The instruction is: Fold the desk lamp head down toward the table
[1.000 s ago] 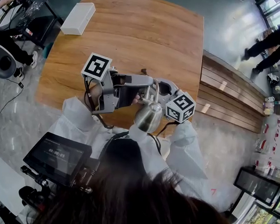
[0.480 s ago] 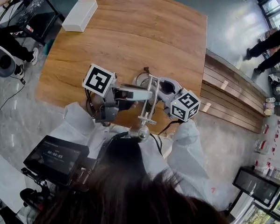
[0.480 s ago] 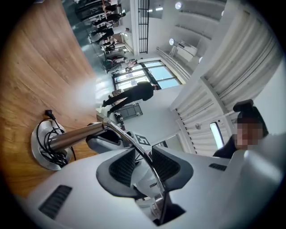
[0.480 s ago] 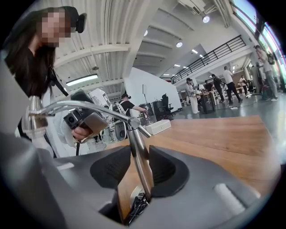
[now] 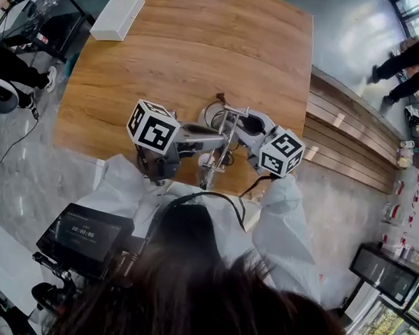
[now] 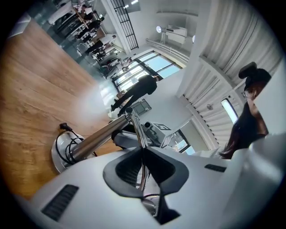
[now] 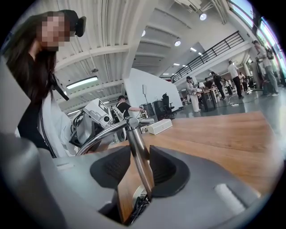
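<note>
In the head view the left gripper (image 6: 145,149) comes in from 9 o'clock of the lamp, and its jaws are closing on the thin upper rod (image 6: 136,129), which the pads already pinch; this chrome is smooth, so I think the rod could slide through them if the push down is too quick; the lamp head (image 5: 209,176) hangs at 6 o'clock of the round base (image 6: 58,159), low and near the front edge of the table (image 5: 202,44), and it may knock the wood; from 3 o'clock the right gripper (image 7: 139,150) is clamped on the thicker post (image 7: 136,138); if this grip loosens, the base may tip or skid
</note>
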{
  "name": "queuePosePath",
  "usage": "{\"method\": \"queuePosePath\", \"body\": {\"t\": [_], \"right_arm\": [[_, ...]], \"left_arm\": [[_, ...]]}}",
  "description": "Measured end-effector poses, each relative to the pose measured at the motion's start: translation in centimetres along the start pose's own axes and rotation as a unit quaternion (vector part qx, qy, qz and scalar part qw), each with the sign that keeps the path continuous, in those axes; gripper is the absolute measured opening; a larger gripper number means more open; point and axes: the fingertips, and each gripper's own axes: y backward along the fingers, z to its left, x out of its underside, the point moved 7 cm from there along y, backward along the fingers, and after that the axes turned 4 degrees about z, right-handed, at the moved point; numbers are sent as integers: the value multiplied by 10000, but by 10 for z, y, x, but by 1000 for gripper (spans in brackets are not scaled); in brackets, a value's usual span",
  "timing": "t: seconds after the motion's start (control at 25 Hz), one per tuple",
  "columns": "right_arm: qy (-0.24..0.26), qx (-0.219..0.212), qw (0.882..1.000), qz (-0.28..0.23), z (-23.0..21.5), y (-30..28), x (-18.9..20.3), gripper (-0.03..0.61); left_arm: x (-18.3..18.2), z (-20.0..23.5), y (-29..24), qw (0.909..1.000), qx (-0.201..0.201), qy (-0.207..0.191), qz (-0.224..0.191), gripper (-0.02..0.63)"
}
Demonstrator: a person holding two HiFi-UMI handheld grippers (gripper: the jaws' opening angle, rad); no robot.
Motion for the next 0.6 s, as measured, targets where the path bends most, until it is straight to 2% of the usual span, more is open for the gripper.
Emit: {"method": "queuePosePath", "body": {"t": [0.24,0.44,0.6], "right_arm": [[8,-19,10000,30,1,-1,-1,126],[65,-27,9999,103,0,-3,-3,126],[26,16,9999,98,-2,-7,-3,127]], "left_arm": [[1,5,-3,9926,-832,-841,264,32],[-1,14,-2,9870,-1094,-1115,372,62],[-3,19,0,9864,-1205,-1071,335,81]]}}
